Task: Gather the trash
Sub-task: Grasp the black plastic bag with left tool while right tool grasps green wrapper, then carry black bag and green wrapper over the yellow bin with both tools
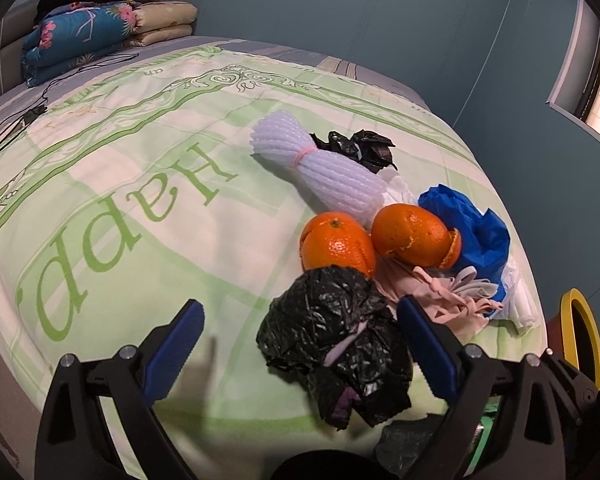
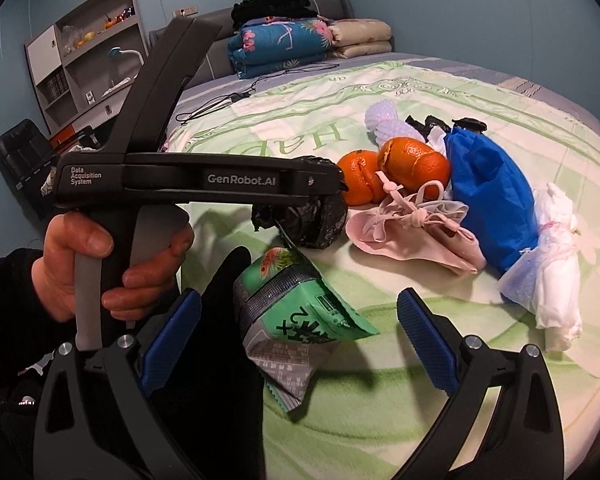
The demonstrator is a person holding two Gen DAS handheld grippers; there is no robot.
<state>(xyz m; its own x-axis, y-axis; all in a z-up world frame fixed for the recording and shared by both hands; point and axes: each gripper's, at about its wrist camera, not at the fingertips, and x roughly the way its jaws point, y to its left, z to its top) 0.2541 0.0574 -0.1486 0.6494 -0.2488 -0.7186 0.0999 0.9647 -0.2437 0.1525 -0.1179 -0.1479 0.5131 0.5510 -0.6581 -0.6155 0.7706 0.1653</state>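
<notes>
- The bed quilt (image 1: 140,184), pale green with large lettering, carries all the trash near its right edge
- A blue plastic bag (image 2: 488,200) lies beside a knotted white bag (image 2: 556,264)
- A banded roll of white foam netting (image 1: 320,164) lies beyond two orange peels (image 1: 376,236)
- A pink cloth pouch (image 2: 416,236) sprawls in front of the peels
- A crumpled black plastic bag (image 1: 340,344) sits between the spread fingers of my left gripper (image 1: 300,352), which is released around it without pinching
- A green snack wrapper (image 2: 296,320) lies ahead of my right gripper (image 2: 300,344), fingers wide apart, grasping nothing
- My left hand (image 2: 100,264) grips the left tool's handle
</notes>
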